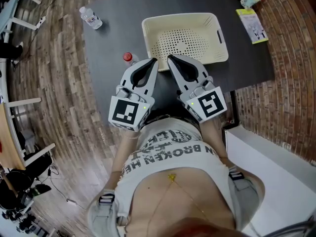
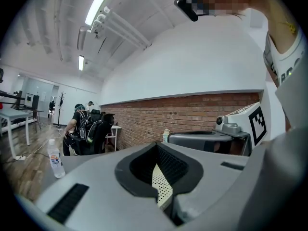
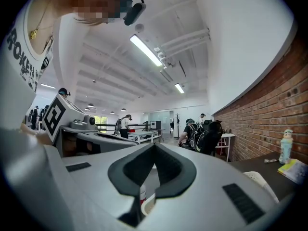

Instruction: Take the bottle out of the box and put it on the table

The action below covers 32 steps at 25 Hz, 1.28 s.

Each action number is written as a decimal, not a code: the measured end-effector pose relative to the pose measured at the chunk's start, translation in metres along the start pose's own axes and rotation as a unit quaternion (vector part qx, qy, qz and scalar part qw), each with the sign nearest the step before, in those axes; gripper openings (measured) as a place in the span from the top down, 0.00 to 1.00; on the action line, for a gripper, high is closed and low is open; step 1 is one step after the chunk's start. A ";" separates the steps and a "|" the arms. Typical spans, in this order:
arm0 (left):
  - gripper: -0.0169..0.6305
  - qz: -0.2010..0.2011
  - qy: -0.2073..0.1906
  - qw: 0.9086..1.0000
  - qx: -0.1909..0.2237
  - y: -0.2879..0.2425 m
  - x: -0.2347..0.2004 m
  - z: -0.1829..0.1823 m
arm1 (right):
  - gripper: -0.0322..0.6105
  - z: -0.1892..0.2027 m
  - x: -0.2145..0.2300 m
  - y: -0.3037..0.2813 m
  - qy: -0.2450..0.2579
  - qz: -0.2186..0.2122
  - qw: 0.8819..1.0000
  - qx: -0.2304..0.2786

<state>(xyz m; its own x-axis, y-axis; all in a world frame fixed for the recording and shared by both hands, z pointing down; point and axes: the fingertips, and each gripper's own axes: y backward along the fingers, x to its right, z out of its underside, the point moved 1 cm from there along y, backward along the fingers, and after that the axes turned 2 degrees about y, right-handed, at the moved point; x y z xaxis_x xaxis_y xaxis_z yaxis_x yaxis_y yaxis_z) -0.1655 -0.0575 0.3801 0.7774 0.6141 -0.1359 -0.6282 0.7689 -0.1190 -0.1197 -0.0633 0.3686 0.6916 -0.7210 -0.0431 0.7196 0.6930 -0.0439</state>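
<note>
**A:** Left gripper (image 1: 152, 61): jaws pressed together, nothing between them. Right gripper (image 1: 171, 59): same, empty. Both were held level, side by side, close to the person's body.

**B:** And the bottle?

**A:** Red-capped bottle (image 1: 128, 58) stood upright on the table (image 1: 118, 14), just left of the left gripper's tip and outside the box (image 1: 217, 33). The box, just ahead of both tips, looked empty. A clear bottle (image 1: 91, 18) stood well ahead, to the left.

**B:** Why closed and held close?

**A:** Probably nothing left to carry. I judged the task done.

1 clear bottle (image 1: 90, 18), 1 red-capped bottle (image 1: 128, 58) (2 total), 1 basket (image 1: 177, 17), perhaps 1 booklet (image 1: 252, 25).
</note>
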 end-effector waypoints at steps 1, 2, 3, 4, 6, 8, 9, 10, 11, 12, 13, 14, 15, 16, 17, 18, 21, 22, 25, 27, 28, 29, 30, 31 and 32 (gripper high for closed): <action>0.96 0.000 0.000 1.000 -0.001 0.000 0.000 0.000 | 0.94 0.000 0.000 0.001 0.001 0.000 1.000 0.000; 0.96 0.001 0.000 1.000 -0.001 -0.001 0.001 0.000 | 0.94 0.000 0.001 0.001 0.002 0.000 1.000 -0.001; 0.96 0.003 0.000 1.000 -0.001 -0.001 0.001 0.001 | 0.94 -0.001 0.001 0.001 0.003 0.000 1.000 -0.001; 0.96 0.005 0.001 1.000 -0.002 -0.002 0.002 0.001 | 0.94 -0.001 0.001 0.002 0.003 0.000 1.000 -0.002; 0.96 0.009 0.002 1.000 -0.003 -0.003 0.003 0.001 | 0.94 0.000 0.002 0.002 0.003 0.000 1.000 -0.004; 0.96 0.012 0.002 1.000 -0.005 -0.004 0.005 0.002 | 0.94 0.000 0.001 0.002 0.004 -0.002 1.000 -0.006; 0.96 0.012 0.002 1.000 -0.006 -0.004 0.006 0.002 | 0.94 0.000 0.001 0.003 0.004 -0.002 1.000 -0.006; 0.96 0.013 0.003 1.000 -0.005 -0.005 0.006 0.002 | 0.94 0.000 0.001 0.003 0.005 -0.003 1.000 -0.006; 0.96 0.013 0.003 1.000 -0.005 -0.005 0.006 0.001 | 0.94 0.000 0.001 0.003 0.006 -0.003 1.000 -0.006; 0.96 0.013 0.004 1.000 -0.004 -0.004 0.006 0.001 | 0.94 -0.001 0.000 0.003 0.007 -0.004 1.000 -0.006; 0.96 0.013 0.003 1.000 -0.005 -0.004 0.006 0.001 | 0.94 -0.001 0.000 0.003 0.007 -0.005 1.000 -0.007; 0.96 0.013 0.003 1.000 -0.005 -0.004 0.005 0.001 | 0.94 -0.001 -0.001 0.003 0.007 -0.005 1.000 -0.007; 0.96 0.012 0.002 1.000 -0.006 -0.004 0.005 0.002 | 0.94 -0.001 -0.001 0.003 0.005 -0.005 1.000 -0.007; 0.96 0.012 0.002 1.000 -0.007 -0.004 0.005 0.002 | 0.94 0.000 -0.002 0.004 0.004 -0.006 1.000 -0.007; 0.96 0.012 0.002 1.000 -0.008 -0.003 0.005 0.003 | 0.94 0.000 -0.002 0.004 0.003 -0.006 1.000 -0.007; 0.96 0.013 0.003 1.000 -0.009 -0.004 0.005 0.004 | 0.94 0.000 -0.003 0.003 0.003 -0.007 1.000 -0.007; 0.96 0.013 0.004 1.000 -0.011 -0.004 0.004 0.004 | 0.94 0.001 -0.003 0.002 0.006 -0.008 1.000 -0.010; 0.96 0.013 0.004 1.000 -0.012 -0.004 0.004 0.005 | 0.94 0.001 -0.002 0.002 0.007 -0.009 1.000 -0.012; 0.96 0.014 0.006 1.000 -0.013 -0.004 0.004 0.006 | 0.94 0.002 -0.003 0.001 0.009 -0.010 1.000 -0.014; 0.96 0.013 0.005 1.000 -0.013 -0.004 0.003 0.006 | 0.94 0.003 -0.003 0.000 0.004 -0.008 1.000 -0.015; 0.96 0.013 0.005 1.000 -0.013 -0.004 0.002 0.006 | 0.94 0.004 -0.003 -0.001 0.004 -0.008 1.000 -0.017; 0.96 0.013 0.004 1.000 -0.014 -0.004 0.002 0.006 | 0.94 0.004 -0.003 -0.001 0.007 -0.008 1.000 -0.018; 0.96 0.013 0.004 1.000 -0.014 -0.004 0.002 0.007 | 0.94 0.005 -0.003 0.000 0.009 -0.009 1.000 -0.020; 0.96 0.013 0.003 1.000 -0.015 -0.004 0.002 0.007 | 0.94 0.006 -0.002 0.000 0.011 -0.009 1.000 -0.021; 0.96 0.013 0.003 1.000 -0.016 -0.005 0.002 0.008 | 0.94 0.007 -0.002 0.000 0.011 -0.009 1.000 -0.023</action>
<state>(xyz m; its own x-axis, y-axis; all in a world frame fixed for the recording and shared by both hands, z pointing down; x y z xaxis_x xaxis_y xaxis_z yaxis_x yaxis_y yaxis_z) -0.1604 -0.0584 0.3879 0.7606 0.6326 -0.1455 -0.6490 0.7466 -0.1463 -0.1205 -0.0621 0.3756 0.6763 -0.7338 -0.0645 0.7284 0.6792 -0.0902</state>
